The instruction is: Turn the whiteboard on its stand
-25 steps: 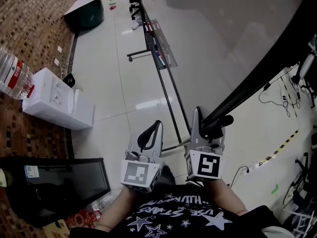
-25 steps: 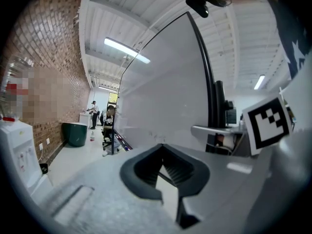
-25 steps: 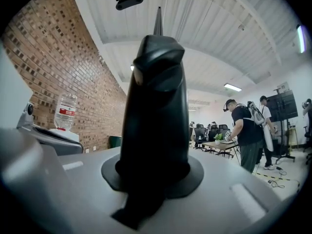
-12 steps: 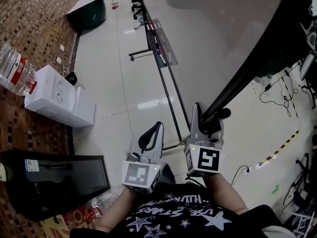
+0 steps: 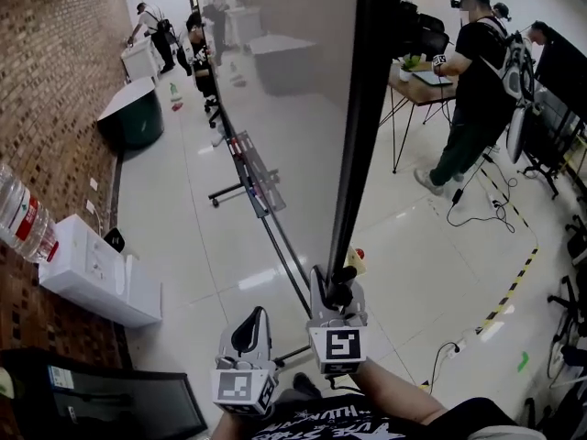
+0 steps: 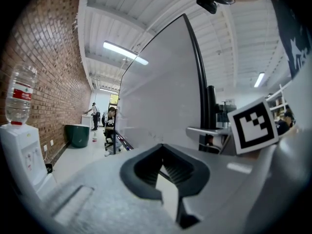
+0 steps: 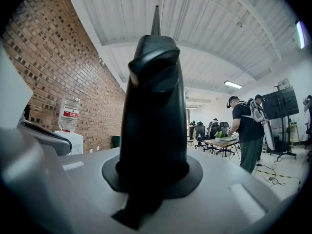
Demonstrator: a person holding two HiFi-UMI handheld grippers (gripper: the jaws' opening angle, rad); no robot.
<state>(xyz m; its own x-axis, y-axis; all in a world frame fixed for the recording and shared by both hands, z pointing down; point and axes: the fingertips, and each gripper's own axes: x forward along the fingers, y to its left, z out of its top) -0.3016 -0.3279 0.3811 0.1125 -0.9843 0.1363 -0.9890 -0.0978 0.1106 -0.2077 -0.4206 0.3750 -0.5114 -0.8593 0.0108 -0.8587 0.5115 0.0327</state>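
Note:
The whiteboard (image 5: 293,99) stands nearly edge-on to me in the head view, its black frame edge (image 5: 362,126) running straight up. My right gripper (image 5: 337,287) is shut on the lower end of that edge; in the right gripper view the black frame (image 7: 153,111) fills the space between the jaws. My left gripper (image 5: 254,326) hangs to the left of it, shut, with nothing in it and apart from the board. In the left gripper view the board's pale face (image 6: 161,96) rises ahead to the right. The marker tray (image 5: 257,168) and the stand's black legs (image 5: 225,191) show below the board.
A white water dispenser (image 5: 92,273) with a bottle (image 5: 18,223) stands against the brick wall at left, a dark green bin (image 5: 133,117) farther back. A person (image 5: 472,81) stands at a desk at right, with cables (image 5: 477,204) on the floor. Other people work at the far end.
The board's black edge slanted up to the right before and now stands vertical. The view has lifted, so both grippers sit lower in the picture. The right grip on the edge has held.

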